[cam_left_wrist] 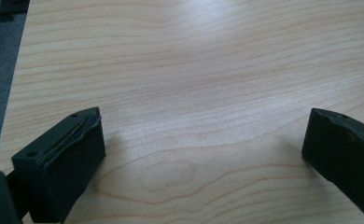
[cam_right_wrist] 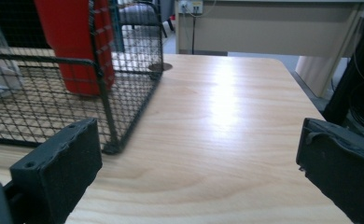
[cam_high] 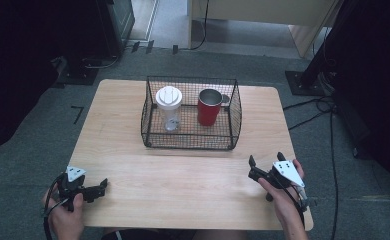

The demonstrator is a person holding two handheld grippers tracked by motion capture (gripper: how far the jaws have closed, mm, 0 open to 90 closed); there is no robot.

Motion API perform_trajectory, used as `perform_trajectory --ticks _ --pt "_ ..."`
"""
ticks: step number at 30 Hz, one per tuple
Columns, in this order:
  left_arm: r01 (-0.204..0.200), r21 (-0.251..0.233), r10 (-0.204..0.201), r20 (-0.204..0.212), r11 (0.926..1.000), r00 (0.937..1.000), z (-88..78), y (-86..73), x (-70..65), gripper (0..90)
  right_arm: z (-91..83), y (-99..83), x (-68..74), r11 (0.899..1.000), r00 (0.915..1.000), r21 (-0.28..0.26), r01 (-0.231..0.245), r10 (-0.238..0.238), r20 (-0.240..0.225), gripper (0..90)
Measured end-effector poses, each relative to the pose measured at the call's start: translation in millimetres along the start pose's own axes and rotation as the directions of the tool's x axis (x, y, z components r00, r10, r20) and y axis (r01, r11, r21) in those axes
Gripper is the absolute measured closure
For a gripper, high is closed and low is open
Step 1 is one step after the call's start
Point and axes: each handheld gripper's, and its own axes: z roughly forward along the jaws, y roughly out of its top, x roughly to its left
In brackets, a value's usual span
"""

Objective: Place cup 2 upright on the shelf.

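Note:
A black wire basket (cam_high: 190, 145) stands at the back middle of the wooden table (cam_high: 183, 175). Inside it are a clear bottle with a white lid (cam_high: 169, 107) on the left and a red mug (cam_high: 208, 112) on the right. My left gripper (cam_high: 103, 187) rests low over the table's front left corner, open, with bare wood (cam_left_wrist: 194, 56) between its jaws (cam_left_wrist: 203, 126). Held at the front right is my right gripper (cam_high: 266, 159), also open (cam_right_wrist: 196, 135). It faces the basket's right front corner (cam_right_wrist: 101, 88), and the red mug (cam_right_wrist: 73, 42) shows behind the mesh.
Grey carpet surrounds the table. Cables (cam_high: 313, 107) and a black stand base (cam_high: 303, 82) lie on the floor to the right, and another base (cam_high: 78, 75) sits at the back left. Pale wooden furniture (cam_right_wrist: 269, 28) stands beyond the far edge. Bare tabletop (cam_right_wrist: 227, 107) lies right of the basket.

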Motion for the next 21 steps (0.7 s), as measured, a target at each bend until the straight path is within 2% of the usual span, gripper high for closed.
perform_trajectory --ticks 5,8,12,13,14,16,19,21 --pt "0.0 0.0 0.0 0.0 1.0 1.0 0.0 0.0 0.0 0.0 -5.5 -6.1 -10.5 1.0 0.9997 0.024 0.009 -0.01 0.024 0.2" --pt "0.0 0.0 0.0 0.0 1.0 1.0 0.0 0.0 0.0 0.0 -9.3 -11.3 -16.3 0.998 0.9992 0.057 0.019 -0.021 0.033 0.2" --pt "0.0 0.001 0.0 0.0 1.0 1.0 0.0 0.0 0.0 0.0 -12.8 -19.7 -26.1 0.994 0.9985 0.109 -0.002 -0.004 0.055 0.2" --pt "-0.001 0.0 0.001 0.0 1.0 1.0 0.0 0.0 0.0 0.0 -13.4 -22.1 -29.0 0.992 0.998 0.124 0.004 -0.011 0.062 1.0" --pt "-0.001 0.001 0.001 0.0 1.0 1.0 -0.1 0.0 0.0 0.0 -14.9 -22.4 -31.7 0.989 0.9979 0.148 -0.012 0.003 0.065 1.6" --pt "-0.001 0.001 0.001 0.0 1.0 1.0 -0.1 0.0 0.0 0.0 -17.9 -23.0 -36.1 0.99 0.997 0.138 -0.032 0.022 0.075 1.6" --pt "0.0 0.0 0.0 0.0 1.0 1.0 0.0 0.0 0.0 0.0 -21.3 -23.9 -41.3 0.985 0.9964 0.172 -0.032 0.018 0.083 1.6" --pt "0.0 0.0 0.0 0.0 1.0 1.0 0.0 0.0 0.0 0.0 -22.7 -24.6 -44.7 0.975 0.9971 0.216 -0.052 0.039 0.065 1.6"
